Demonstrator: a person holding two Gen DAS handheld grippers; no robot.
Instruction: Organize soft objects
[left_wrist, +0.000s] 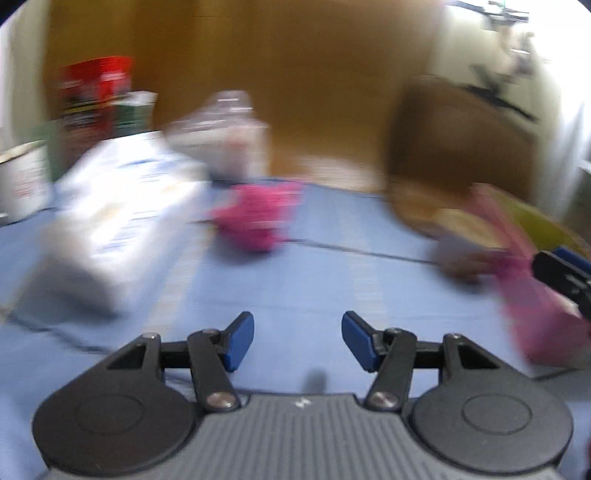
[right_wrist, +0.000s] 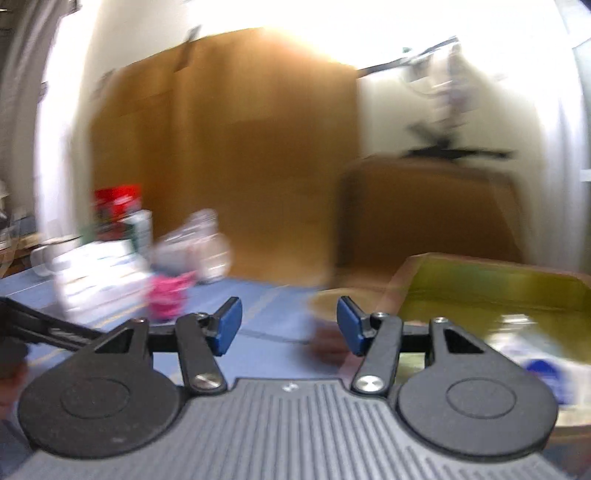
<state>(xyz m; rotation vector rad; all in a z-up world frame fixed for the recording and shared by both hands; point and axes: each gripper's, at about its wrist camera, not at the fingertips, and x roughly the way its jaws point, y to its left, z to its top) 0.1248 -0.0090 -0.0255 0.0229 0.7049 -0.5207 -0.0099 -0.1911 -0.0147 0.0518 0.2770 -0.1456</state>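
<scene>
Both views are smeared by blur, so fine detail is lost. The left gripper (left_wrist: 297, 340) hangs over a blue cloth (left_wrist: 295, 280) that covers the table, its blue-padded jaws spread wide with nothing between them. The right gripper (right_wrist: 289, 329) is likewise spread apart and empty, sitting above the near edge of the same blue cloth (right_wrist: 266, 317). The pink soft toy (left_wrist: 256, 218) lies on the cloth, well ahead of the left gripper and slightly to its left; in the right wrist view the same pink toy (right_wrist: 168, 297) sits beyond the right gripper's left finger. Just left of the toy is a white package (left_wrist: 122, 206), and behind the toy a clear plastic bag (left_wrist: 225, 129). A red box (left_wrist: 98, 92) stands further back, behind the white package. To the right of the toy, well apart from it, is a green-lined bin (right_wrist: 491, 295) with a pink rim (left_wrist: 517, 266); something white and blue lies inside, too blurred to identify. A brown cardboard box (right_wrist: 428, 210) stands behind the bin.
</scene>
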